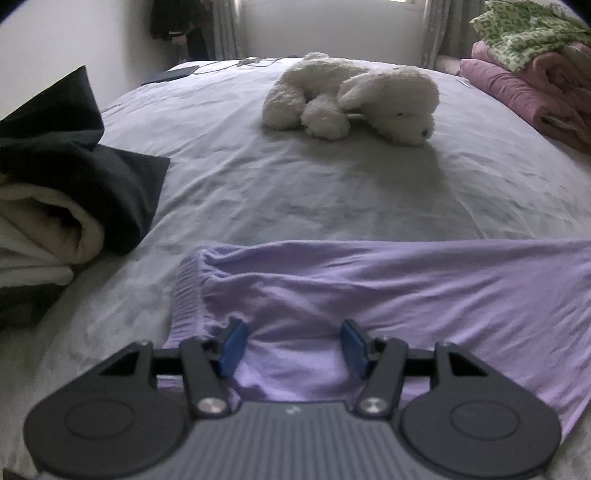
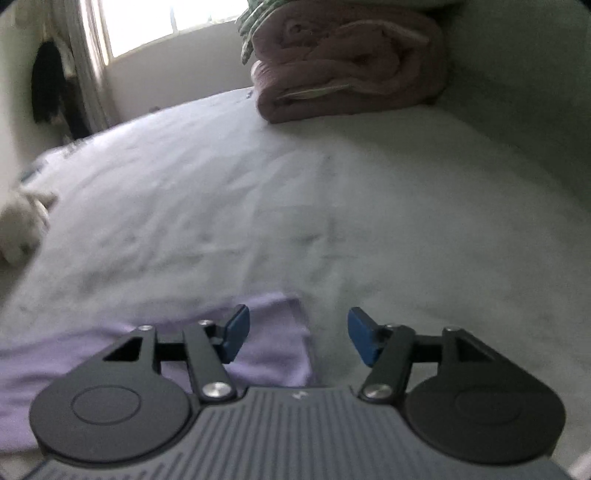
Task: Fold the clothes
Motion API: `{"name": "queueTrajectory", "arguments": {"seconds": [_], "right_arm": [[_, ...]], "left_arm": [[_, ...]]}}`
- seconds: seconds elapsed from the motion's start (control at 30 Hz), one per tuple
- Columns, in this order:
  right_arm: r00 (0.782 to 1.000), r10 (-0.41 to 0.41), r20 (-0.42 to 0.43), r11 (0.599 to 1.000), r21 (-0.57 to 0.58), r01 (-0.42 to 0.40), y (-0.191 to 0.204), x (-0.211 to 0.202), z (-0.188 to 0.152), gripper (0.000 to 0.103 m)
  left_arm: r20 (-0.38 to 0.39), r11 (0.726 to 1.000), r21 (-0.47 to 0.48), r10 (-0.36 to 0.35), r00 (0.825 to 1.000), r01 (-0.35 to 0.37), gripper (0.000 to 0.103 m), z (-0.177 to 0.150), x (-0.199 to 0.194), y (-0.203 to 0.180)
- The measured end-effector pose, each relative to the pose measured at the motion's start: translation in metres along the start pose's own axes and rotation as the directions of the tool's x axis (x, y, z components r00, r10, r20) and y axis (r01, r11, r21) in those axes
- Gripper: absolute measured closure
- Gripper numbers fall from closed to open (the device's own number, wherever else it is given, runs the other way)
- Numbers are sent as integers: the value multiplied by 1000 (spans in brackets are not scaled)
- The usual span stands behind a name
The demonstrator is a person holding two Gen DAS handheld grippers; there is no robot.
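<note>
Now, view by view.

Left wrist view, garment: a lilac garment lies spread across the near part of the bed, its ribbed band at the left end.
Left wrist view, claw: the left gripper stands fairly wide, blue pads apart, lilac cloth bunched between them but not pinched.
Left wrist view, surroundings: a white plush toy rests well beyond the garment; a dark cloth over a cream blanket sits at the left; a pink blanket with a green patterned cloth on top sits at the far right.

Right wrist view, garment: the other end of the lilac garment reaches under the left pad only.
Right wrist view, claw: the right gripper is spread wide and holds nothing; the picture is blurred, so whether a pad touches cloth I cannot tell.

Risk: closing now, the right claw may miss the edge and grab the sheet, since the hem lies off to one side; the left may pinch both layers or only a wrinkle, leaving a crooked fold.

Writing: none readable; only a small pale mark on each gripper body.
</note>
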State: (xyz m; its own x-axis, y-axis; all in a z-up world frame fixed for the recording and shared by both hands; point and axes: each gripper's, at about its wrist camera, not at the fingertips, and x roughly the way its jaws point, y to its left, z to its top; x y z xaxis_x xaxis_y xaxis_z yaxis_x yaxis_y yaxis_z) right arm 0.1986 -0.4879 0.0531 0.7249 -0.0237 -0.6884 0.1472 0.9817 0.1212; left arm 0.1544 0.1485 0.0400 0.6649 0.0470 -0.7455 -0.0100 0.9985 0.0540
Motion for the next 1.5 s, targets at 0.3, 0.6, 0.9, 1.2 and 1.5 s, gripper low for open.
{"name": "queueTrajectory", "arguments": {"seconds": [0.3,0.6,0.9,1.2,1.5], "right_arm": [[999,-32,12,990,-134,34,15,26,3,99],[992,-124,37,982,-136,128,19,43,-6,100],[980,-93,176,970,-205,128,67,-17,-18,60],[937,346,-48,769,-557,-313,286,-35,-104,60],[915,397,-73,780,-499,-378,333,-36,-135,59]], "left_arm": [[14,1000,0,13,1000,-13,44,1,4,2],[34,1000,0,27,999,-27,41,1,8,4],[103,995,-100,2,995,8,41,9,-2,29],[88,988,-154,-4,996,18,41,8,8,36],[96,997,-58,-49,994,55,41,10,-21,18]]}}
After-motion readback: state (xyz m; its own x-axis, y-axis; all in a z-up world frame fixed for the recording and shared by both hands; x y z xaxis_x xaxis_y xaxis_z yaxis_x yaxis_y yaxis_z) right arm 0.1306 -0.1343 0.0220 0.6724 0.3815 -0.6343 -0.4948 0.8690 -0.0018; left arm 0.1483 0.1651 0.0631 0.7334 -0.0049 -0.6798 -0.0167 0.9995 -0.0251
